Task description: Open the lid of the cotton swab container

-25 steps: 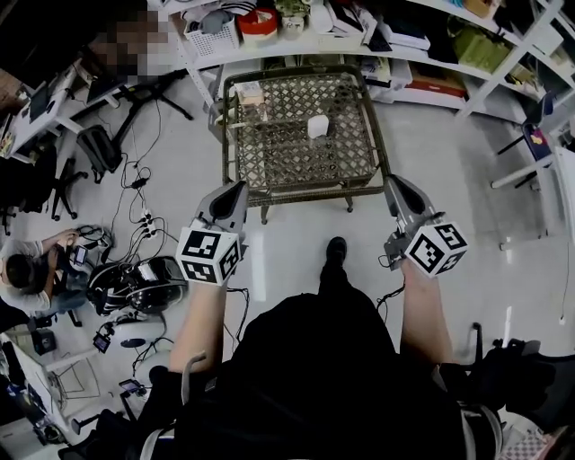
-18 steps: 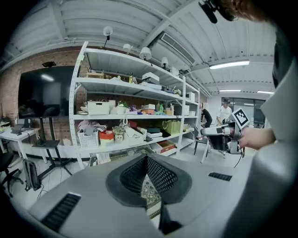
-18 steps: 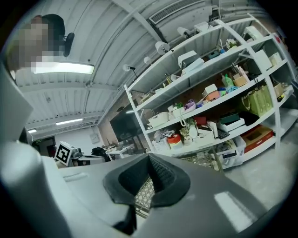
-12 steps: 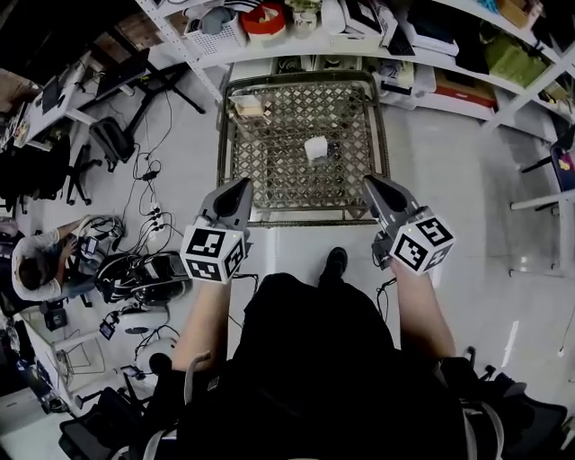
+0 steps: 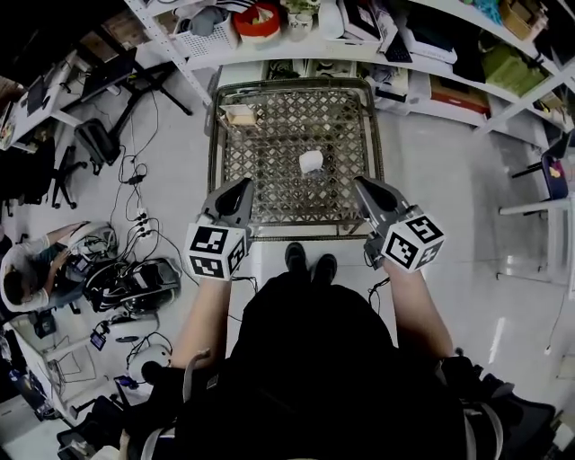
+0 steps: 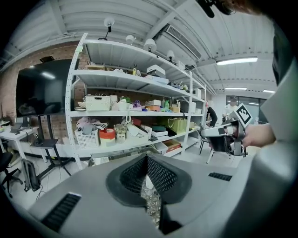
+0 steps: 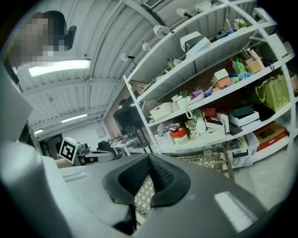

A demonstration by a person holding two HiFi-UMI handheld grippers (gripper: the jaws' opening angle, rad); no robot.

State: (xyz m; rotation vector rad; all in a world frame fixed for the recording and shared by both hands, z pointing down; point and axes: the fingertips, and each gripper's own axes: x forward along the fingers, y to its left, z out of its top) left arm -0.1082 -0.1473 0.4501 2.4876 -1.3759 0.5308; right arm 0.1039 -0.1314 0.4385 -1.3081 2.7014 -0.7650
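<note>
Since the head view looks steeply down, the person's dark clothing fills its near part, with two shoes [image 5: 308, 263] on the pale floor [image 5: 449, 180] just beside the table's near rim. The left gripper [image 5: 241, 186] and the right gripper [image 5: 359, 185] hover over that near rim, one toward each corner. Both have their jaws pressed together with nothing between them. Each gripper's own view shows the pads meeting, with only lattice visible through the gap beneath.

The table [image 5: 214, 135] is square, with a metal frame and an open lattice top. The cotton swab container [image 5: 311, 162] stands on the lattice near the middle, well apart from both grippers. It is small, white and blocky; its lid, its long axis and the way it faces are too small to make out. A little box [image 5: 239, 115] sits by the far left corner.

Cables [image 5: 135, 211] trail over the floor at left, where a seated person [image 5: 27, 283] is cut off by the edge. Beyond the table, white shelving [image 5: 296, 49] carries baskets, boxes and a red-lidded tub [image 5: 258, 18].
</note>
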